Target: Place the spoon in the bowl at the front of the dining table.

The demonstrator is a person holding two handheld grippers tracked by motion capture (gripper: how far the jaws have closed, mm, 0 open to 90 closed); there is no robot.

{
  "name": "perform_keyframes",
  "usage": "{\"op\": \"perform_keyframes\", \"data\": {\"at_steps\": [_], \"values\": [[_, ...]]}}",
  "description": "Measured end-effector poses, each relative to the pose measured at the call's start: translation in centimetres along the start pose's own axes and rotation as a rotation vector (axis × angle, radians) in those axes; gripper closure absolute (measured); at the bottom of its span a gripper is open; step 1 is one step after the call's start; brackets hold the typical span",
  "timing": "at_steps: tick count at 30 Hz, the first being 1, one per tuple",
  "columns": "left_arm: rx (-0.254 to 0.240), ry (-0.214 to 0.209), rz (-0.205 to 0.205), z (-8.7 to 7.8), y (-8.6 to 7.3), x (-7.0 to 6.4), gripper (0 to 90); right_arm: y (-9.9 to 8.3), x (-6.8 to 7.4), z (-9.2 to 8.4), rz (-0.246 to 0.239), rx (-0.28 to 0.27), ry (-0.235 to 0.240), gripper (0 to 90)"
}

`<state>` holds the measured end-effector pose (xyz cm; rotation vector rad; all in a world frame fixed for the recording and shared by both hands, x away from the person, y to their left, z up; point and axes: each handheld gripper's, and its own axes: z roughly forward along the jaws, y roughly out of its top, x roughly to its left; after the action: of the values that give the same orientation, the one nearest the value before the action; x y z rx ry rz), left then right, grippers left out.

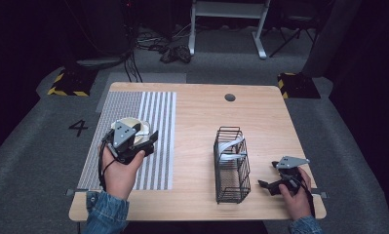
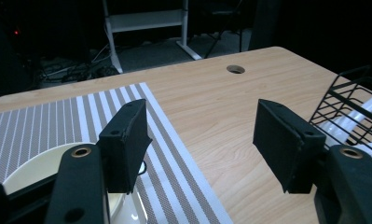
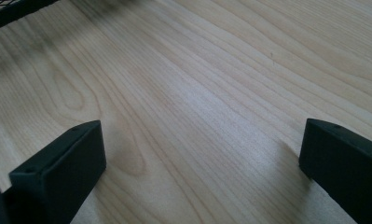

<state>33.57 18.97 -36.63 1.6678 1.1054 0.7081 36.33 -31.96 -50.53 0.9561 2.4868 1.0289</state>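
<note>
Left gripper (image 2: pixel 200 149) above bowl (image 2: pixel 30 170) — jaws apart, empty, right gripper (image 3: pixel 200 168) jaws wide — over table (image 3: pixel 197 79)

The bench (image 1: pixel 260 117) is pale wood with a round cable hole (image 1: pixel 229 97) near its far edge, and it stands on grey carpet (image 1: pixel 31 161) in a dark room where the light falls mostly on the benchtop. On the floor to the far left and far right sit two black blocks with yellow-and-black hazard stripes (image 1: pixel 68 83), and a black number four (image 1: pixel 78 127) is marked on the carpet at the left. Beyond the bench a white metal frame (image 1: pixel 228 19) on two feet stands near a tangle of dark cables (image 1: pixel 172 51), with blackness behind.
</note>
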Motion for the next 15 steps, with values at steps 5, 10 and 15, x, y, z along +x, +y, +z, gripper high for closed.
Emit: {"op": "perform_keyframes", "data": {"at_steps": [5, 10, 15], "values": [[0.007, -0.02, 0.011, -1.3, -0.1, -0.8, 32.8, 0.0, 0.0, 0.0, 0.0, 0.0, 0.0, 0.5], [0.026, -0.02, 0.049, -2.6, -0.7, -0.8, 31.2, 0.0, 0.0, 0.0, 0.0, 0.0, 0.0, 0.5], [0.029, -0.01, 0.083, -3.7, -1.3, -0.7, 30.4, 0.0, 0.0, 0.0, 0.0, 0.0, 0.0, 0.5]]}}
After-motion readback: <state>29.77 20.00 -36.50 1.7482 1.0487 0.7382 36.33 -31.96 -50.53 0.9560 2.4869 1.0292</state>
